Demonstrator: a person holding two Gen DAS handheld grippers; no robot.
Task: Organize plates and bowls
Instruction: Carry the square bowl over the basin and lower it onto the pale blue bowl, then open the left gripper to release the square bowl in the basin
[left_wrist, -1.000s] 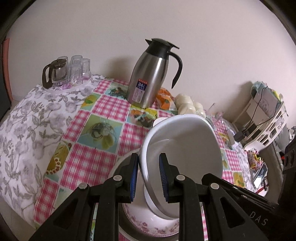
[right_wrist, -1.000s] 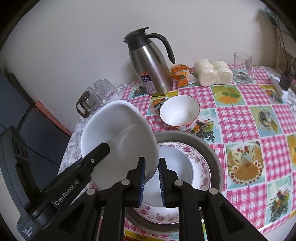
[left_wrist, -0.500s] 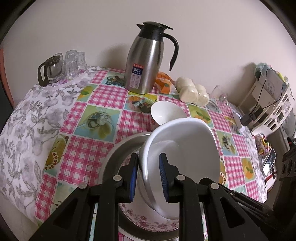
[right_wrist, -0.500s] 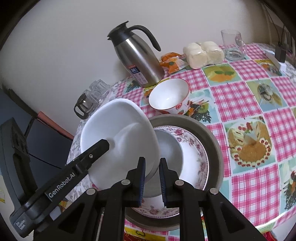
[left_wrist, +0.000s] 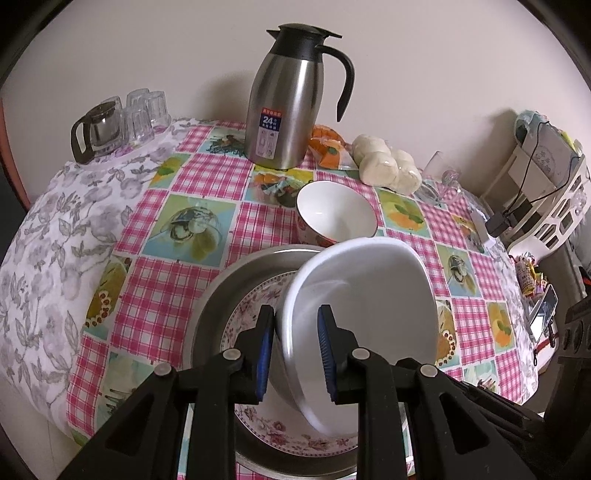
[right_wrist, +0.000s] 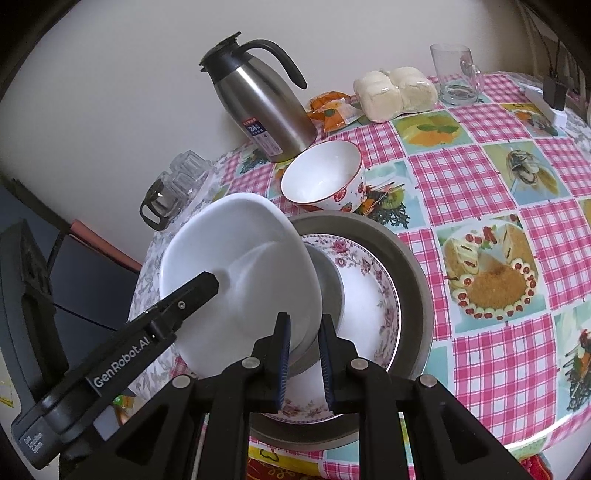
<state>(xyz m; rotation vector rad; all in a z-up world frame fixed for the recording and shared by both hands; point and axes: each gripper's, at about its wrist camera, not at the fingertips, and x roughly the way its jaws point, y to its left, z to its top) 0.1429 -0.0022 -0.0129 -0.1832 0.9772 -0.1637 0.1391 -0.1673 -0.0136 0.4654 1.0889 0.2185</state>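
Both grippers are on the white bowl (left_wrist: 364, 306) right now, one at each side of its rim. Left gripper (left_wrist: 295, 350) has its blue pads astride the rim, wall of the bowl running between them; they look clamped on it, though a sliver of gap shows at the outer pad. Right gripper (right_wrist: 303, 360) pinches the opposite rim, pads tight against the wall. From the right wrist view, the left gripper's black body reaches in across the bowl's mouth.

That white bowl is tilted steeply, its mouth turned toward the left camera, and it hangs over the flowered plate (right_wrist: 373, 291). Whether its lowest edge touches the plate, I cannot tell. A grey underside shows where the bowl leans over the plate's middle.

Flowered plate sits inside the steel plate (right_wrist: 417, 273), which rests on the checked cloth (right_wrist: 491, 347). Just behind the steel plate, near its far rim, stands the small bowl (right_wrist: 325, 177), upright, red-rimmed, strawberries on its side.

Farther back from the steel plate stands the jug (left_wrist: 284, 99), steel with a black handle, by the wall. Beside the jug lie an orange packet (left_wrist: 327, 147) and wrapped buns (left_wrist: 384, 164), then a glass mug (right_wrist: 456, 74) past the buns. Off toward the far-left corner from the steel plate, a glass pot (left_wrist: 96, 129) and tumblers (left_wrist: 146, 110) cluster together.
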